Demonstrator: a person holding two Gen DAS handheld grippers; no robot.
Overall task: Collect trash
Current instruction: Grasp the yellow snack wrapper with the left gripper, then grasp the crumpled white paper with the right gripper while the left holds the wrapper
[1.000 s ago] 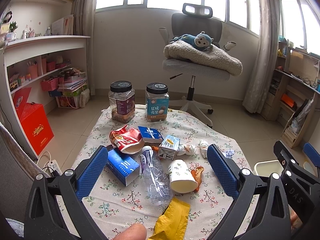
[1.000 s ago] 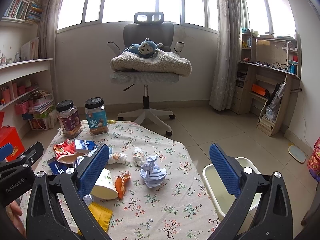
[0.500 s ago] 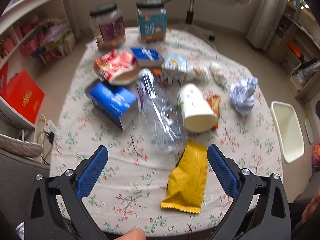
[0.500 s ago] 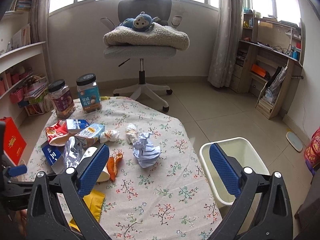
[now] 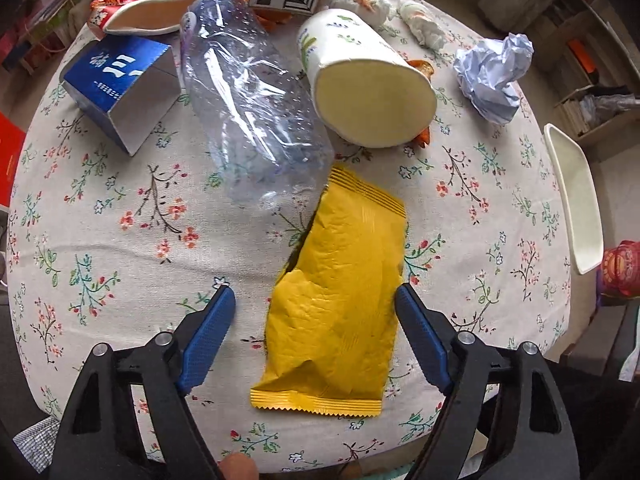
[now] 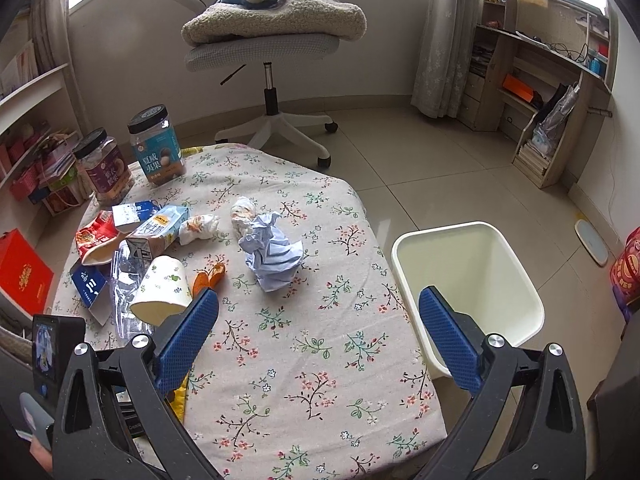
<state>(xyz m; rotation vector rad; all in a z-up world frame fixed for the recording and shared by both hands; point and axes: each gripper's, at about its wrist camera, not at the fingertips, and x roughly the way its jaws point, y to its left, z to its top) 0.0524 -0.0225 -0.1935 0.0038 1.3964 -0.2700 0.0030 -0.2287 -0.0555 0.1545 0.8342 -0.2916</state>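
The left gripper (image 5: 314, 296) is spread wide and holds nothing; a flat yellow snack wrapper (image 5: 340, 300) lies between its blue fingers, touching the right one. Beyond the wrapper lie a crushed clear bottle (image 5: 252, 100) and a paper cup (image 5: 368, 84). The right gripper (image 6: 318, 300), also wide open and empty, hangs over the floral tablecloth (image 6: 320, 360), with a cream waste bin (image 6: 472, 280) just right of it.

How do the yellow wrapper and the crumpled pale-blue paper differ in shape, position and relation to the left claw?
The yellow wrapper lies flat and smooth; the crumpled paper is balled up and bulky. The wrapper sits near the table's close edge, the paper farther out toward the bin. The open left claw straddles the wrapper without gripping it; the paper lies well clear of it. Both rest untouched on the floral tablecloth.
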